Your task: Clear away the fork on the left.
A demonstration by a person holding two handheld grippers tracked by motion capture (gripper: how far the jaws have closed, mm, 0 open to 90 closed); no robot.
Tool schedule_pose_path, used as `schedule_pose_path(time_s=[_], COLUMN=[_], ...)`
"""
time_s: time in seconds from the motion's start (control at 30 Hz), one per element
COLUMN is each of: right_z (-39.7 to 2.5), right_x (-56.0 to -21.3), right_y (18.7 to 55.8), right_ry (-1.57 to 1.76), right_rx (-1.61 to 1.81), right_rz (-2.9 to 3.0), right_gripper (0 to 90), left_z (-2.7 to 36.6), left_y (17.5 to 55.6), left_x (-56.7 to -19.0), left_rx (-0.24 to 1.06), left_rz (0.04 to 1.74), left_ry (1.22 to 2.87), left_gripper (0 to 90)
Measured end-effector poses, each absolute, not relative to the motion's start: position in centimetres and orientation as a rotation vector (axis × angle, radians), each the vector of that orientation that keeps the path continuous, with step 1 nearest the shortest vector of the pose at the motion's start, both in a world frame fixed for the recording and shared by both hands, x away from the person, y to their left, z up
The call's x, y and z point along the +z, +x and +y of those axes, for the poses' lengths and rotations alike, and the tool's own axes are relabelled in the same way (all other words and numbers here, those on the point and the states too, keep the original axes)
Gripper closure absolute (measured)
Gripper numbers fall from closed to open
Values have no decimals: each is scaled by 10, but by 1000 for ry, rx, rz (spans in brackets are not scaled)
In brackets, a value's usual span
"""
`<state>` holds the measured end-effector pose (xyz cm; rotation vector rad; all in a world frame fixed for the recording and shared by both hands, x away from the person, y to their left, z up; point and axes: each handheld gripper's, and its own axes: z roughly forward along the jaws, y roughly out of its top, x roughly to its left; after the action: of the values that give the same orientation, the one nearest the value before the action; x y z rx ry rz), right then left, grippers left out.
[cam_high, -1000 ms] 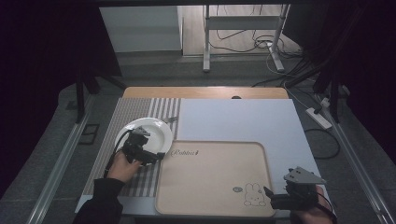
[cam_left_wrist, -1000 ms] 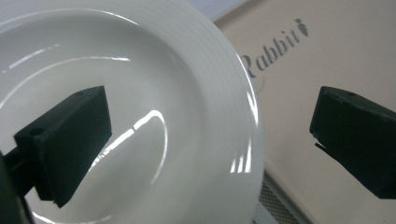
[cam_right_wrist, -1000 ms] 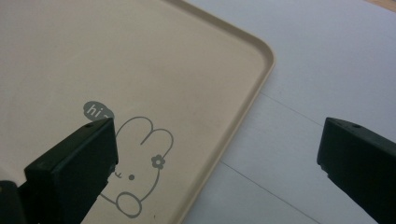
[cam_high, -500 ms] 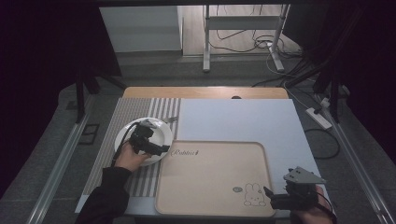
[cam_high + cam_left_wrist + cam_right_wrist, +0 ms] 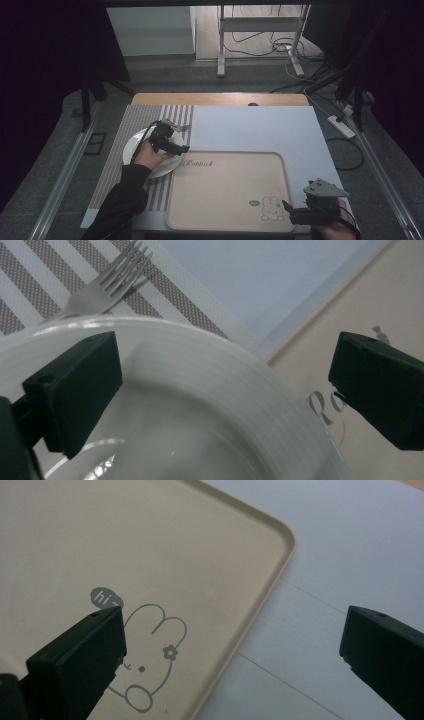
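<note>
Left gripper [image 5: 225, 390] – jaws apart over plate [image 5: 210, 410].

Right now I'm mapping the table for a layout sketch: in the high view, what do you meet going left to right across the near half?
White plate → left gripper → beige tray → rabbit drawing → right gripper.

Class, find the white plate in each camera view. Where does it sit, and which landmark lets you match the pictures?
High view: plate left of centre, under the left gripper.
Left gripper view: plate across the lower half.
Right gripper view: not in it.
Shared landmark: beige tray.
</note>
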<state>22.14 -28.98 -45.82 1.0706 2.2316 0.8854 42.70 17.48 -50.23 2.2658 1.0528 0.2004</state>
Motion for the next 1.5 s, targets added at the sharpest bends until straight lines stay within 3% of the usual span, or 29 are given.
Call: schedule_pose_path(time_s=[0.13,0.23,0.33,0.47,0.6,0.73,1.5], right_z=[-290,-289,-289,-289,-289,-289,-288], right_x=[-458,-458,-459,-459,-459,-459,-459], right_y=[222,222,222,222,222,222,222], right_ry=[1070,1070,1066,1065,1065,1058,1041], right_rx=[883,881,879,878,879,874,866], right_rz=[2237,2241,2247,2248,2251,2255,2268], right_gripper=[0,0,0,0,0,0,0], left_z=[174,173,175,173,167,158,160], left_y=[437,445,457,471,479,492,542], left_x=[-502,-500,-496,-497,-501,-513,-515], left_rx=[194,227,220,196,173,166,148], left_rz=[1057,1056,1052,1031,1030,1064,1200], left_ry=[2261,2262,2250,2311,2370,2442,2409], left_gripper=[78,173,355,689,887,889,889])
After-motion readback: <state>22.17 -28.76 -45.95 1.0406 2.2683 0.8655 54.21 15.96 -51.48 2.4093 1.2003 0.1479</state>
